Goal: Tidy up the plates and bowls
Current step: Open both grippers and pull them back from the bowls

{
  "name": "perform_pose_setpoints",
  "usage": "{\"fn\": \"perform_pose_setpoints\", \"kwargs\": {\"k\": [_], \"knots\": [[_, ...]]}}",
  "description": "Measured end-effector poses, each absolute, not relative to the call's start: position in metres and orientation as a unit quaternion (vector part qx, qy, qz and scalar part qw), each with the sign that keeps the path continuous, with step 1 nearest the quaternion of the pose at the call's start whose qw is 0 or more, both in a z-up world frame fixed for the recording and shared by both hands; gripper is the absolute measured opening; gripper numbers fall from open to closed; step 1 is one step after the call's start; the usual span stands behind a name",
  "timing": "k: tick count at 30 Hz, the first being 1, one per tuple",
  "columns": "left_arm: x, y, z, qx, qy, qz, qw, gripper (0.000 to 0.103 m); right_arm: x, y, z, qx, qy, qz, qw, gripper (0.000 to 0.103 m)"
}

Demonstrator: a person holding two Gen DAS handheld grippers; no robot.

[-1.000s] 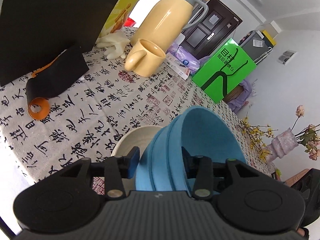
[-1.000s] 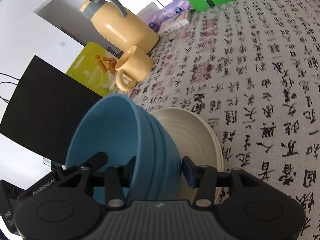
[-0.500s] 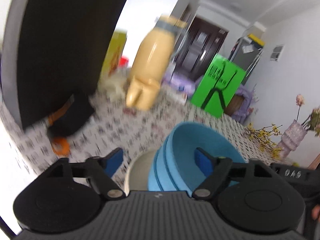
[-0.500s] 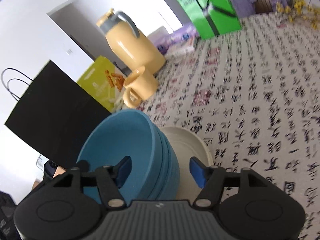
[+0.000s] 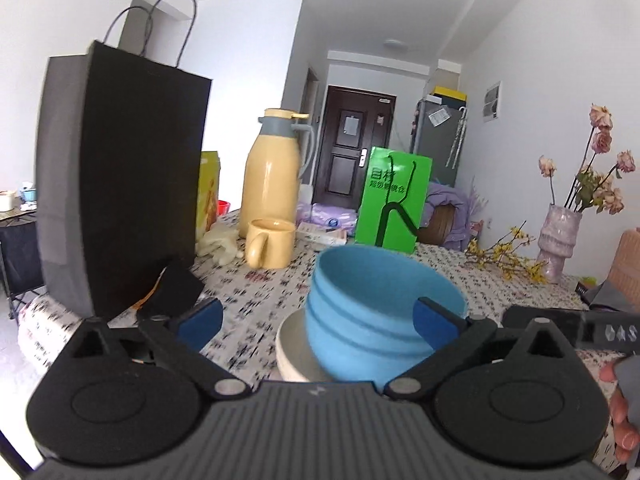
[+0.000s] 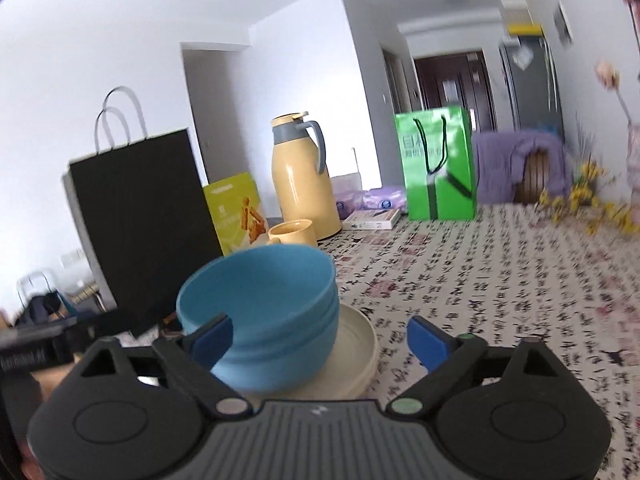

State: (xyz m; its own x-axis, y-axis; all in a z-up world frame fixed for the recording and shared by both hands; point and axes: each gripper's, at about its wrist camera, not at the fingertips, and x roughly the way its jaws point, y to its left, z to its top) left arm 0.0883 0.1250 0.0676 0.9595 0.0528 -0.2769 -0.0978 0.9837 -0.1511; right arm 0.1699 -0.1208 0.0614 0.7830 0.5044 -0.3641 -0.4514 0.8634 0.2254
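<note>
Here, a stack of blue bowls [image 5: 372, 312] stands nested and upright on a cream plate [image 5: 294, 356], which lies near the front edge of the surface [image 5: 256, 300], a table under a cloth printed with black characters. In the left wrist view the left hand-held gripper [image 5: 318, 320] has its jaws opening; the bowls stand between the two blue pads, the left pad well clear of them, while the right pad overlaps the bowls' right side in the picture, so contact there cannot be told. In the right wrist view the right hand-held gripper [image 6: 320, 338] also has its jaws opening; its left pad overlaps the front of the bowls [image 6: 264, 316], and its right pad stands apart over the cloth, to the right of the plate [image 6: 360, 344].

Farther back on the surface stand a yellow mug [image 5: 268, 248], a tall yellow flask [image 5: 274, 176] with a grey collar just behind it, and a green paper bag [image 5: 394, 200] to the right. A large black paper bag [image 5: 120, 184] stands at the left, with a yellow-green box [image 6: 236, 212] beside it. At the far right are a pale vase [image 5: 558, 246] of dried flowers and a yellow-blossomed sprig [image 5: 504, 260] lying on the cloth. A person's fingers [image 5: 622, 412] show at the right edge of the left wrist view.
</note>
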Motion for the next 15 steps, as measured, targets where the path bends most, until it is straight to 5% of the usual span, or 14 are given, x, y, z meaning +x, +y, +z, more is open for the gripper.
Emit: {"fn": "perform_pose_setpoints", "kwargs": {"k": [15], "knots": [[0.038, 0.116, 0.029, -0.084, 0.164, 0.05, 0.982, 0.103, 0.097, -0.127, 0.027, 0.048, 0.211, 0.253, 0.943, 0.102]]}}
